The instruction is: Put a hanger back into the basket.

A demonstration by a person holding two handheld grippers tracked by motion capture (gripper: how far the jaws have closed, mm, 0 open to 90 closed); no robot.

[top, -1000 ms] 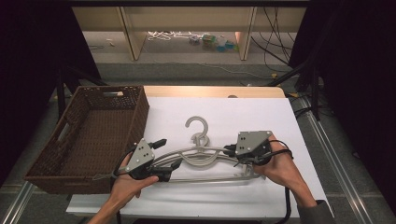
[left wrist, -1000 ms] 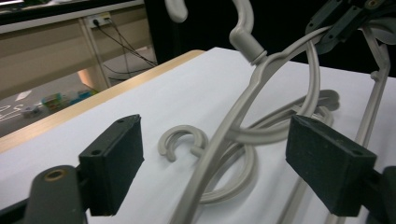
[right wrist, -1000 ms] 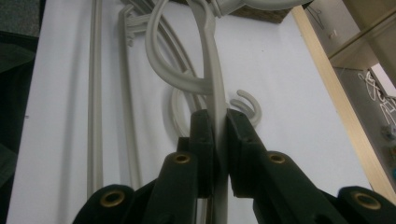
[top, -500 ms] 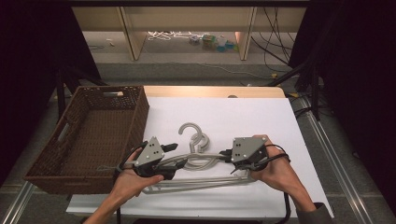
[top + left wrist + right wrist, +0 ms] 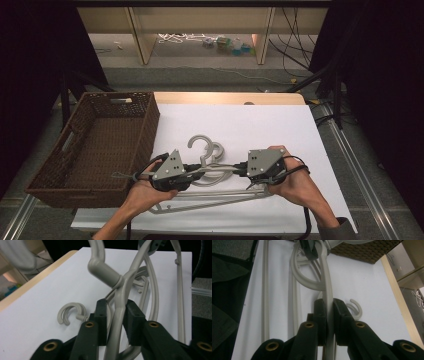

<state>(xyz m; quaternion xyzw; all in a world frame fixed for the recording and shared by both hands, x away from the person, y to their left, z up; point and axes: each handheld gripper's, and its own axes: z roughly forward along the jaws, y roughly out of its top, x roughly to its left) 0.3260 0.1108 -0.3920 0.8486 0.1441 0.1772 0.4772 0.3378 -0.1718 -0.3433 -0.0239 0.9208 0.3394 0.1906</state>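
Evidently the step in hand was the two-handed pick-up of one grey plastic hanger (image 5: 212, 170) from a small pile of hangers (image 5: 215, 197) lying on the white sheet (image 5: 280, 125) that covered the bench. In the high view the left gripper (image 5: 186, 172) and the right gripper (image 5: 244, 169) faced each other over the front of the sheet, each taking one shoulder of the upper hanger, whose hook (image 5: 197, 145) pointed away from the person. The right gripper view showed its jaws clamped tight on the pale bar, the pads (image 5: 321, 315) pressed against it on both sides. The left gripper's jaws had just been closing, and in the left gripper view the hanger's arm (image 5: 119, 315) ran between them, the pads (image 5: 132, 315) at or almost at its sides; I judged that grip made or all but made. A second hook (image 5: 67, 313) lay flat on the sheet just beside, and further bars lay beneath, so the gripped hanger seemed raised off the rest. A brown wicker basket (image 5: 140, 130) stood at the left edge of the bench, touching the sheet, and looked the likely destination. The next move probably called for confirming the left grip, lifting both hands together to keep the hanger level, checking that no lower hanger caught on it, and carrying it left over the basket's rim.
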